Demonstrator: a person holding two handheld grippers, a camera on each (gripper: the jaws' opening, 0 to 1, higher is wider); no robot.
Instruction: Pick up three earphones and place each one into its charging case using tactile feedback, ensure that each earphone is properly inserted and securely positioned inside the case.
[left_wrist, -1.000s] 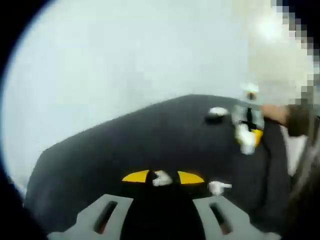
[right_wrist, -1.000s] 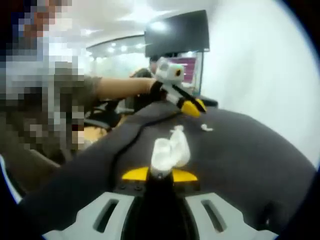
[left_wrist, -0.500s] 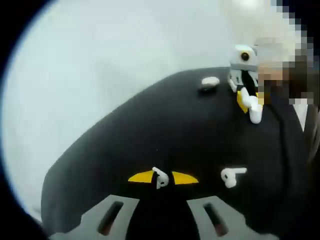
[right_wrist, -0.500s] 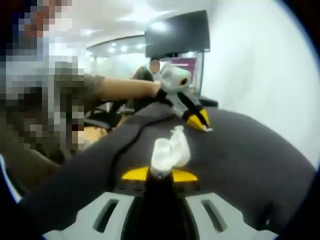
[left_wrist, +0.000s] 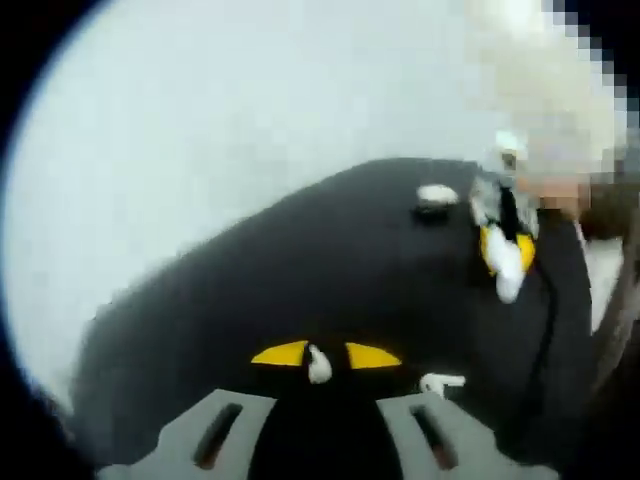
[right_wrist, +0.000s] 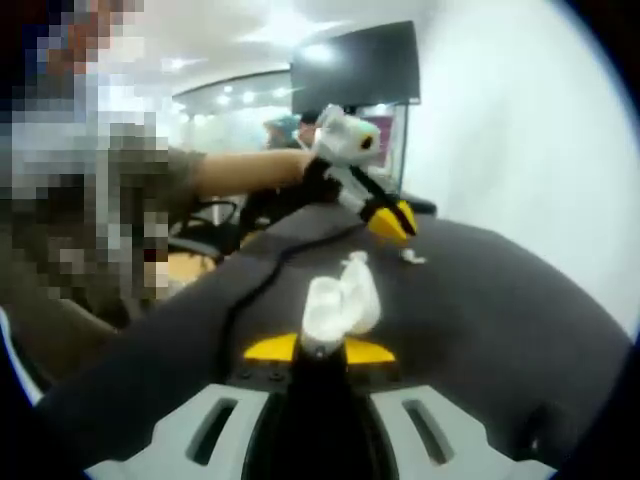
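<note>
Evidently the left tool is pinching one earphone above the dark tabletop, while the right tool is clamping the open charging case steady, presumably to receive it, another earphone lying nearby.

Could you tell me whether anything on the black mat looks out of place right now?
Nothing looks damaged or spilled. One earphone lies loose on the mat, beside the left gripper, which pinches another earphone. The right gripper holds the open case.
</note>
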